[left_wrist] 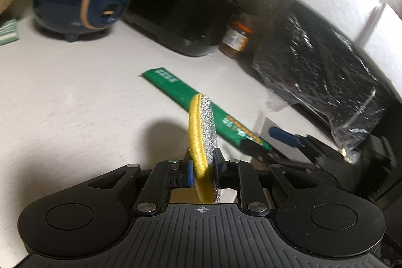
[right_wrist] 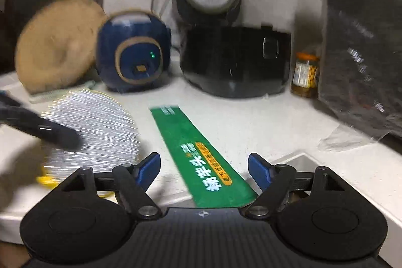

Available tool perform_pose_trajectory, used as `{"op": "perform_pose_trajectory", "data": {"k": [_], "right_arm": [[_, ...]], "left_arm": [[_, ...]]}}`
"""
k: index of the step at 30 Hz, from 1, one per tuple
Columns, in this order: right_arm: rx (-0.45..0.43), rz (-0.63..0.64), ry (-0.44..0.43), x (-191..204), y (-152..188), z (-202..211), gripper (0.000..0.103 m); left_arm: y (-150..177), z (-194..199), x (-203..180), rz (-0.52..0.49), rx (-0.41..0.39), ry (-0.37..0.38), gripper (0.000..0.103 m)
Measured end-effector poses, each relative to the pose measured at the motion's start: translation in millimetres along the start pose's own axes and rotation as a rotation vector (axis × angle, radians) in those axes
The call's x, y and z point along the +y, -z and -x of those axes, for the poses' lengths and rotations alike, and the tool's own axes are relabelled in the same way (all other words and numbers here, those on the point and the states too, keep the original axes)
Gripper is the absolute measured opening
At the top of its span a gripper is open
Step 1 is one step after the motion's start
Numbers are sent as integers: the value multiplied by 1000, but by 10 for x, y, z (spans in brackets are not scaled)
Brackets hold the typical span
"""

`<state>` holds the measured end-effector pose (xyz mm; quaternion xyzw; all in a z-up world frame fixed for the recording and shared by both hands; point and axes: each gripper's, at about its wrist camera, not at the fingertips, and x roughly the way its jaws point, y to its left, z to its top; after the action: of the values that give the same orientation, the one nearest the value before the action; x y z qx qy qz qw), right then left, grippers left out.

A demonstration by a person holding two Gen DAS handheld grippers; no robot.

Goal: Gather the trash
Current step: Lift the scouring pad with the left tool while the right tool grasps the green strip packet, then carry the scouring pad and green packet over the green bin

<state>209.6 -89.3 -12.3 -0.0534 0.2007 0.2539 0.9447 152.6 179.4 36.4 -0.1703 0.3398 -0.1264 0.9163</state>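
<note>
Yellow-rimmed silver pad [left_wrist: 202,140] pinched upright; green strip's [right_wrist: 198,155] blurred Chinese lettering, seemingly white.

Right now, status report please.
Left gripper shut on yellow scouring pad. Right gripper open, straddling green wrapper. Nothing blocking it.

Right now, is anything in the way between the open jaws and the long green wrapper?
No, nothing visible is. The right gripper is open, and the green wrapper lies flat on the counter, its near end already between the jaws. The round scrub pad in the left gripper sits off to the side.
</note>
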Motion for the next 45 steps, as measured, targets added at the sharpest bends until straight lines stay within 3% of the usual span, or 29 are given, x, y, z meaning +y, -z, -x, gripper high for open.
{"op": "perform_pose_trajectory", "data": {"k": [3, 7, 10, 12, 16, 17, 18, 21, 23, 29, 34, 37, 40, 45], "right_arm": [[65, -20, -45, -8, -13, -212, 78], [113, -15, -207, 30, -182, -289, 77], [125, 15, -177, 72, -403, -465, 78], [183, -4, -174, 72, -510, -690, 78], [241, -42, -180, 56, -548, -920, 77], [238, -25, -180, 74, -535, -905, 70], [236, -8, -181, 96, -518, -879, 54], [244, 3, -208, 137, -473, -734, 27], [241, -26, -261, 121, -457, -579, 21], [127, -87, -302, -39, -385, 158, 21], [40, -149, -265, -327, -133, 861, 21], [26, -190, -207, -524, 204, 1226, 21], [44, -214, -120, -694, 618, 1519, 21], [162, -332, 4, -991, 1402, 1679, 21]], "left_arm": [[13, 64, 64, 6, -6, -18, 19], [-6, 119, 126, 10, -24, -49, 19], [4, 141, 127, 11, -36, -67, 19], [33, 162, 99, 2, -44, -69, 19], [98, 218, 62, -14, -53, -75, 19], [104, 238, 72, -12, -54, -77, 19], [104, 255, 87, -7, -57, -83, 19], [92, 282, 126, 9, -73, -102, 19], [98, 295, 110, 18, -80, -107, 18], [195, 315, -231, -15, -73, -39, 18], [568, 241, -650, -43, -65, 126, 18], [950, 3, -820, -60, -9, 225, 18], [1400, -495, -906, -76, 138, 285, 18], [2071, -1555, -772, 27, 400, 266, 18]]}}
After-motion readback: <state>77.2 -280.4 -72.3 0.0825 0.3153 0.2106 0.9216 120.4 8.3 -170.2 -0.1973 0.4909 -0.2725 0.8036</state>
